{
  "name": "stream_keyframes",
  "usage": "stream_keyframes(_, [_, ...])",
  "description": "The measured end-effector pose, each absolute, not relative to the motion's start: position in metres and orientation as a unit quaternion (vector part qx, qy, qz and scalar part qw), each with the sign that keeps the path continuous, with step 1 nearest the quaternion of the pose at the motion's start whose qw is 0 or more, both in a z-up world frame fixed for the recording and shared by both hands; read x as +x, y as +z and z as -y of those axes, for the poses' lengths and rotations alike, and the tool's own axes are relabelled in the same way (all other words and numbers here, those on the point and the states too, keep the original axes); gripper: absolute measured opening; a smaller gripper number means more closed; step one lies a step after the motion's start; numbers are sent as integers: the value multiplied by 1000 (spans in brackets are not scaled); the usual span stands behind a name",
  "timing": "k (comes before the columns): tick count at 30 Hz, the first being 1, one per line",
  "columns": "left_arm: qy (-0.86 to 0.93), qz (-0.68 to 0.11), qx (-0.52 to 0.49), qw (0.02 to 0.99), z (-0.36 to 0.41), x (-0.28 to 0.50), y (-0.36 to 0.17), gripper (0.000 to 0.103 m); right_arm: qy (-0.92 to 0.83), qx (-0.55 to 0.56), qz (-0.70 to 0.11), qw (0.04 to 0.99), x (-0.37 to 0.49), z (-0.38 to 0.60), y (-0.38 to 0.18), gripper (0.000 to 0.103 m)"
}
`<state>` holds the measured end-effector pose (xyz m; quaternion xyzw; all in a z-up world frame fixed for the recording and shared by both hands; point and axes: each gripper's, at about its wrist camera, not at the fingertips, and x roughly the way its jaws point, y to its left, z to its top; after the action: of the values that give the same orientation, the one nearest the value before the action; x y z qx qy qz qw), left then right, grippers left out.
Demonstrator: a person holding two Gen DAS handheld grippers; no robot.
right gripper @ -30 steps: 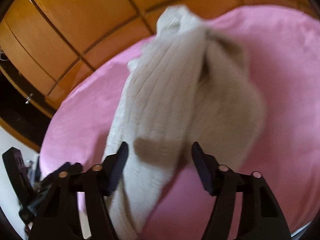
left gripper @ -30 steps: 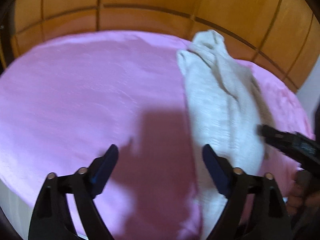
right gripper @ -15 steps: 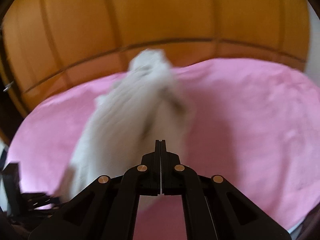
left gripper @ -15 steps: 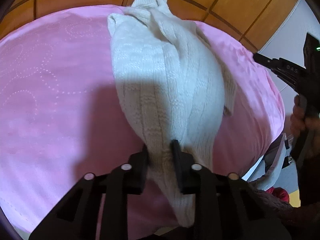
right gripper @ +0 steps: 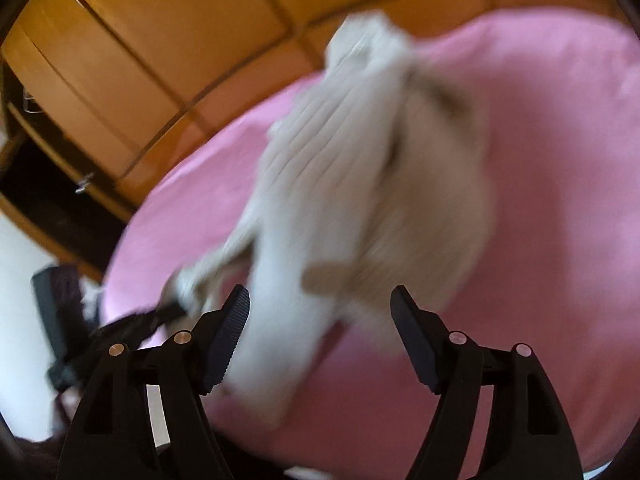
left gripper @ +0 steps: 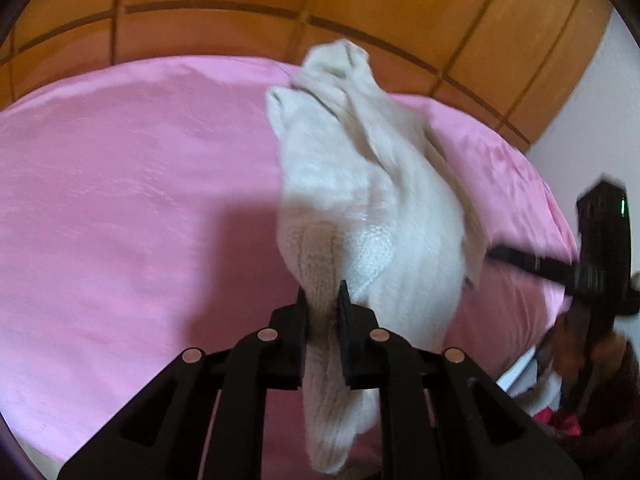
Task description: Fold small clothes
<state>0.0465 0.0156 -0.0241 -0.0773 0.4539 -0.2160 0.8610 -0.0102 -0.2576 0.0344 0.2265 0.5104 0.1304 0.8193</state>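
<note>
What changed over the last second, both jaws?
Left gripper went from open to pinching the knit garment's near edge, jaws closing. Right gripper snapped shut, then reopened; its jaws are opening with nothing gripped. Garment still lies on the pink cover.

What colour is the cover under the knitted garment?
Pink; the cover shows best in the left wrist view, under the cream garment.

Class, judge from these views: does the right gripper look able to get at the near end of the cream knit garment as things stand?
Probably yes. The right gripper has its jaws opening, with the cream knit garment lying right ahead on the pink bedcover and nothing between. The left gripper pinches a different edge.
</note>
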Motion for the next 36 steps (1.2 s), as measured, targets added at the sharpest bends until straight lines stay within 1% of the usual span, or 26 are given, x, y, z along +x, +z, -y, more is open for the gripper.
stream_keyframes(1, [-210, -451, -80, 864, -20, 48, -23, 12, 140, 229, -522, 810, -11, 247, 28, 73])
stream_keyframes(4, [-189, -438, -91, 874, -37, 55, -17, 12, 159, 223, -552, 787, -11, 215, 6, 65])
stream_keyframes(6, [-177, -432, -98, 879, -47, 60, -15, 12, 147, 207, -567, 784, -7, 198, -10, 55])
stream_keyframes(8, [-162, -428, -103, 883, -59, 69, -12, 11, 133, 182, -560, 797, -1, 191, -11, 16])
stream_keyframes(10, [-144, -422, -106, 889, -69, 79, -10, 11, 145, 191, -544, 804, 3, 197, 4, 14])
stream_keyframes(13, [-116, -413, -116, 896, -91, 97, -6, 11, 129, 150, -488, 850, 0, 216, 44, 13])
stream_keyframes(15, [-98, -408, -117, 900, -100, 106, -5, 11, 81, 130, -446, 882, -1, 247, 74, 9])
stream_keyframes(18, [-68, -406, -114, 904, -114, 123, -6, 11, -11, 120, -409, 904, -2, 304, 101, 9])
stream_keyframes(21, [-44, -410, -106, 905, -126, 138, -8, 11, -82, 135, -393, 906, -3, 363, 113, 9])
stream_keyframes(25, [13, -415, -109, 903, -151, 164, -11, 11, -169, 140, -394, 893, 8, 427, 109, 9])
stream_keyframes(29, [71, -412, -120, 900, -181, 189, -9, 12, -231, 136, -404, 874, 33, 468, 99, 9])
stream_keyframes(30, [81, -412, -119, 900, -184, 192, -9, 15, -240, 141, -409, 869, 38, 478, 94, 9])
stream_keyframes(32, [102, -403, -123, 901, -190, 197, -8, 29, -244, 146, -412, 866, 43, 490, 88, 11])
stream_keyframes(33, [110, -398, -127, 902, -192, 197, -7, 51, -245, 142, -412, 866, 45, 490, 86, 14])
stream_keyframes(34, [122, -389, -129, 904, -194, 196, -5, 64, -252, 134, -413, 865, 48, 490, 85, 27])
stream_keyframes(35, [131, -382, -129, 906, -196, 195, -3, 67, -255, 131, -412, 865, 49, 490, 85, 55])
stream_keyframes(36, [138, -377, -126, 907, -196, 194, 0, 68, -254, 132, -409, 867, 49, 490, 85, 70])
